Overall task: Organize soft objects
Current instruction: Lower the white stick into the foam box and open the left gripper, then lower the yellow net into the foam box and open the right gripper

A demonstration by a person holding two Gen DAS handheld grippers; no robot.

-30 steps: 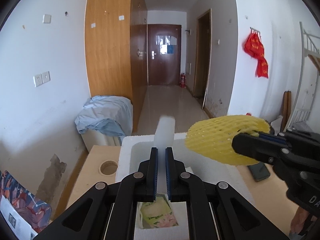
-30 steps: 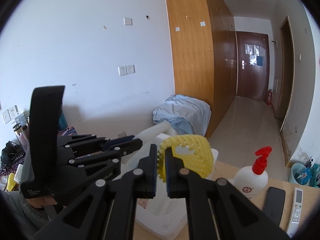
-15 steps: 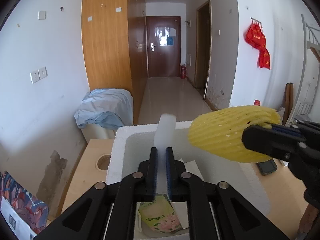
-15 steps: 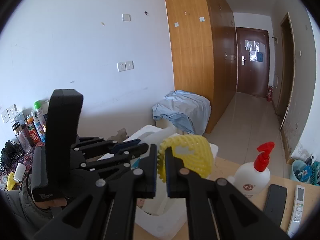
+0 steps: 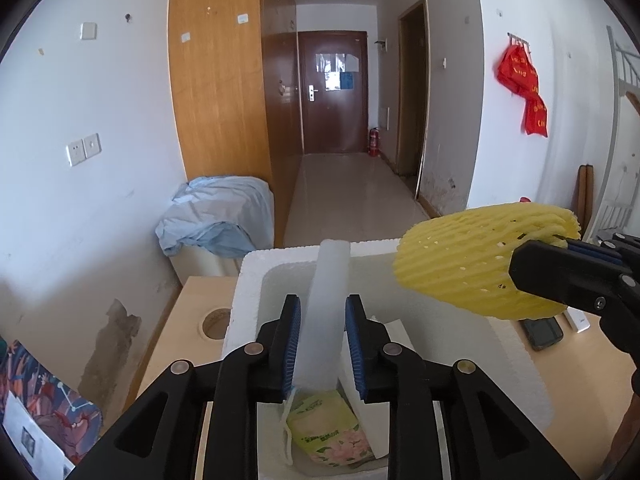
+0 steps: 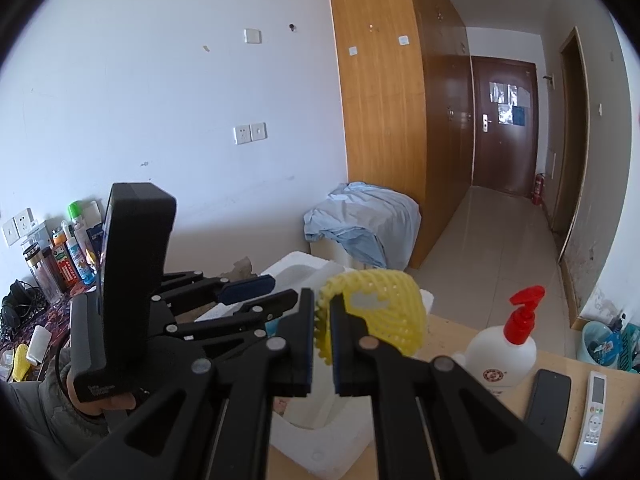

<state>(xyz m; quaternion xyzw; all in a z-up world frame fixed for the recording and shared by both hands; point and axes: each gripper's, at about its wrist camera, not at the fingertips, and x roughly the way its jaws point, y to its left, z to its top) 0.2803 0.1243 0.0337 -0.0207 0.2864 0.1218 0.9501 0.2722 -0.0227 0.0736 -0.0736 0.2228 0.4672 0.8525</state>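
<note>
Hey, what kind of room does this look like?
Probably a dorm or small flat: a metal bunk-bed ladder, a tall wooden wardrobe, and a tiled hallway to a brown entrance door.

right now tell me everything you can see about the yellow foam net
The yellow foam net is a soft mesh sleeve of ribbed foam with small diamond holes, shaped like a short open tube. The right claw pinches one edge of it, so it sticks out sideways in the air above the white foam box, touching nothing else. In the right wrist view its open end arches over the claw's fingers, and the wall shows through a gap in the mesh.
</note>
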